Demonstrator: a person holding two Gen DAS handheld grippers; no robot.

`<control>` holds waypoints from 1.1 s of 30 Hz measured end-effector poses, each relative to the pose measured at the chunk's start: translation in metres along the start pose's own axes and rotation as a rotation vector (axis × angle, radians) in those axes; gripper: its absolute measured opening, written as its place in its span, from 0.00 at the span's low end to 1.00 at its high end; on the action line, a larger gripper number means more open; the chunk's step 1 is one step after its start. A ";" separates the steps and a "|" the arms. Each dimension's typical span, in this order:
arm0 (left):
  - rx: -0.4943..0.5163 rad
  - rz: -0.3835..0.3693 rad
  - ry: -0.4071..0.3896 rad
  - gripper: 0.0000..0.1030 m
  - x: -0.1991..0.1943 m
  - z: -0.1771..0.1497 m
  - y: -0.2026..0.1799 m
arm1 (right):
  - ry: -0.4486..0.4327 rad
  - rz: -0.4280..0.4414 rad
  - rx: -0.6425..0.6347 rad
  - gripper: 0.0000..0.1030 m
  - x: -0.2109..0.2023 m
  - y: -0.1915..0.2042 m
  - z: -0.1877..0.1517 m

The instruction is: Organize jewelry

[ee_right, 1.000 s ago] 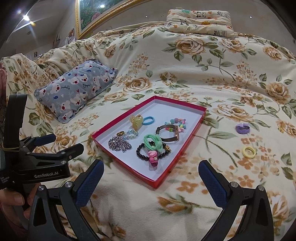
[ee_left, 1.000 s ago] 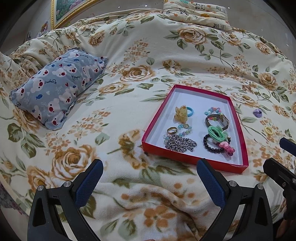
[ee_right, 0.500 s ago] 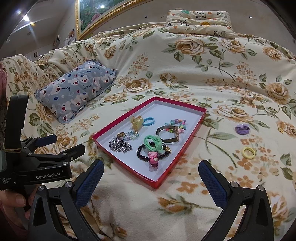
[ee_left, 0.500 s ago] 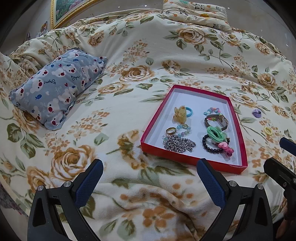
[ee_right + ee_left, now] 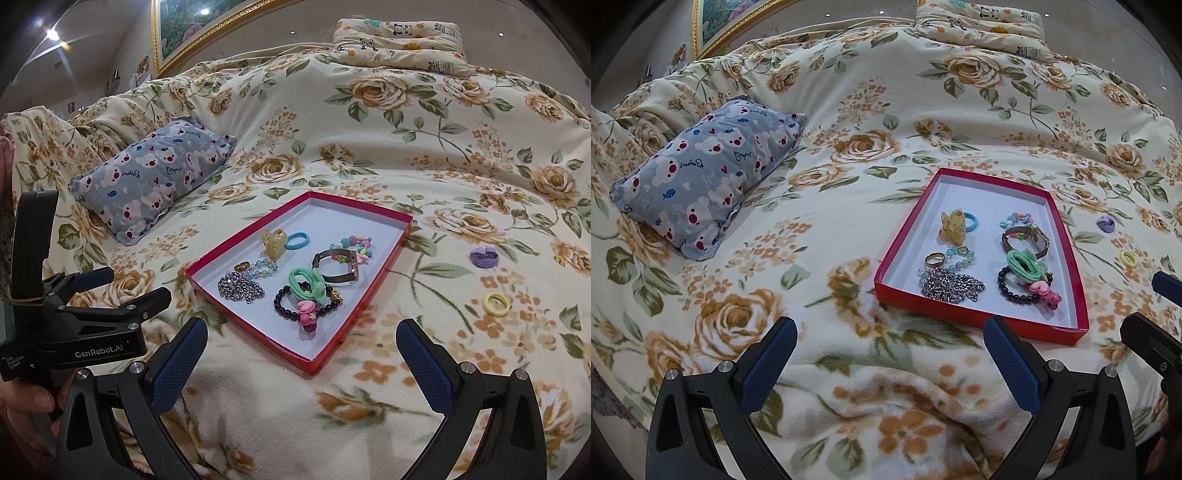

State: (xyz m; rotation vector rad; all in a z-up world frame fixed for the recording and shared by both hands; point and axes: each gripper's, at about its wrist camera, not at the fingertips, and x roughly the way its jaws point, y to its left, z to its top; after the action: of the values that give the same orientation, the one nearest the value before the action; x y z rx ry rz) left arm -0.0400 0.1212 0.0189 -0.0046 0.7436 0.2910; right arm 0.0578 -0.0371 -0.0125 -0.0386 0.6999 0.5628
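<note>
both grippers stand wide open and empty. the left gripper hangs low over the blanket with the tray just ahead and to its right. the right gripper has the tray's near corner directly ahead between its fingers.

change over the last second: slight. in both views the tray and its contents have slid a little down and toward the tools, consistent with a small drift of both grippers forward. no item has moved relative to the tray or the blanket. nothing was picked or released.

contents of tray, from the right view: chain, ring, clear bead string, yellow charm, blue tie, coloured bead bracelet, bangle, green tie, black bead bracelet with pink charm.

outstanding: two pieces lie on the blanket outside the tray, ahead and to the right of the right gripper. the yellow tie is the nearer; the purple tie is further ahead. both are well apart from the tray.

assessment: task mostly done; two items remain. the right gripper is better placed for both. the ties are small and sit in soft fleece, so a pinch may catch pile or slip.
</note>
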 end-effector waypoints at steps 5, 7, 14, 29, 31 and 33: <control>0.000 0.000 0.001 0.99 0.000 0.000 0.000 | 0.004 0.000 0.001 1.00 0.001 -0.001 0.000; 0.000 -0.002 0.003 0.99 0.002 0.000 0.000 | 0.004 0.000 0.001 1.00 0.001 -0.001 0.000; 0.003 -0.005 0.012 0.99 0.007 0.001 0.000 | 0.009 0.001 0.003 1.00 0.004 -0.002 0.001; 0.005 -0.011 0.030 0.99 0.017 0.006 -0.001 | 0.026 0.010 0.011 1.00 0.014 -0.008 0.006; 0.008 -0.013 0.033 0.99 0.018 0.007 -0.002 | 0.026 0.010 0.015 1.00 0.015 -0.008 0.006; 0.014 -0.013 0.033 0.99 0.019 0.007 -0.003 | 0.026 0.010 0.018 1.00 0.016 -0.010 0.007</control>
State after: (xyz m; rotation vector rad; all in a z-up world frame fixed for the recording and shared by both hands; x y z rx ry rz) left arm -0.0215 0.1241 0.0109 -0.0007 0.7783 0.2742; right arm 0.0768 -0.0364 -0.0182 -0.0259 0.7307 0.5661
